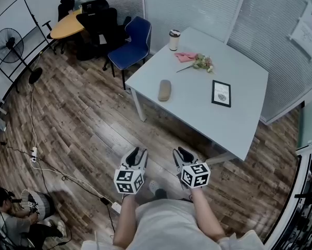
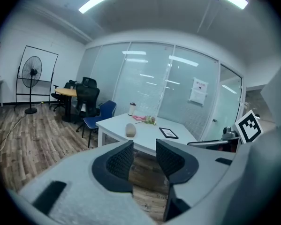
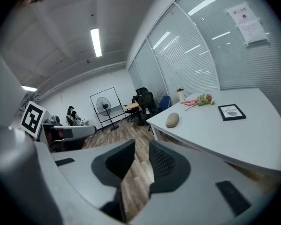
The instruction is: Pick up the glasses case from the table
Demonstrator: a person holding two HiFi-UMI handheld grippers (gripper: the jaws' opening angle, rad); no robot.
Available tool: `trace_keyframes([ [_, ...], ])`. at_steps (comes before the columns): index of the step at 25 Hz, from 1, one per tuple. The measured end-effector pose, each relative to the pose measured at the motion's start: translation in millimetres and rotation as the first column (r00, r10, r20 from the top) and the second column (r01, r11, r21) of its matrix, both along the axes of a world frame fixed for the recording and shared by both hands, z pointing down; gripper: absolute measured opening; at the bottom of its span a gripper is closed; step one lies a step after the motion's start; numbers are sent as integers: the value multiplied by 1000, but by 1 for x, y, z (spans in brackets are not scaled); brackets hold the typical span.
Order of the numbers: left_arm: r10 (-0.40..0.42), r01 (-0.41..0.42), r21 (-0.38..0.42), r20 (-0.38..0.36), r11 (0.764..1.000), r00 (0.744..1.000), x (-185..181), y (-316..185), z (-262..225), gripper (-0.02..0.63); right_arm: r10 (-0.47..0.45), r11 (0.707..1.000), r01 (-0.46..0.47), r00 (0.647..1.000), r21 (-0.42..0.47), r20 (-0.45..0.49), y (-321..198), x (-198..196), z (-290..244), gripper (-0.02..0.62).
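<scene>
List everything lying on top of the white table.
On the table: a tan glasses case, a lidded cup, a pink cloth, a flower sprig and a black-framed picture. The closed case hides its contents; anything beneath the cloth is covered.

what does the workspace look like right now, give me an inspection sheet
surface: white table, mostly bare
job's things: glasses case lying near the table's left edge, untouched
clutter: cup at the far corner; pink cloth and flowers beside it; frame lying flat
grippers: left gripper and right gripper both over the floor, short of the table, jaws apart, nothing between them
cables: white cable across the floor to a power strip
surroundings: blue chair at the table's far left side; fan; a person sitting on the floor; glass walls with blinds
</scene>
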State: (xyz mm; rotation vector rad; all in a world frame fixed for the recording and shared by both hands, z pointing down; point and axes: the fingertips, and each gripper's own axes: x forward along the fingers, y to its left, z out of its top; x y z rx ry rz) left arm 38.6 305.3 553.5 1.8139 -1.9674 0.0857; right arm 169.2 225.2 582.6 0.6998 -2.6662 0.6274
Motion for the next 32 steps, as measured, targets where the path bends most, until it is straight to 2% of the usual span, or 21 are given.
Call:
trace_keyframes([
  [3,2,-2,0,-3,1000,1000,-4,-2,1,185,-11,1000,11,999,8,-32,-1,-6,5,168],
  [6,2,-2,-9,0,1000,1000,-8,-6,2,208,-11,1000,11,999,-5,-42,-5,-10,7,232],
  [14,15,-15,-8,-16,1000,1000,-15,-8,5,214,47,999,-47,999,-21,-17,-13,-12,11,242],
  [24,9,-9,-12,-19,1000,1000,-22,-22,13,214,55,997,-57,998,-59,-24,-26,-12,25,259],
  [32,9,-9,-4,-26,1000,1000,-43,-53,13,215,36,997,-37,999,-64,-21,-50,-36,26,259],
])
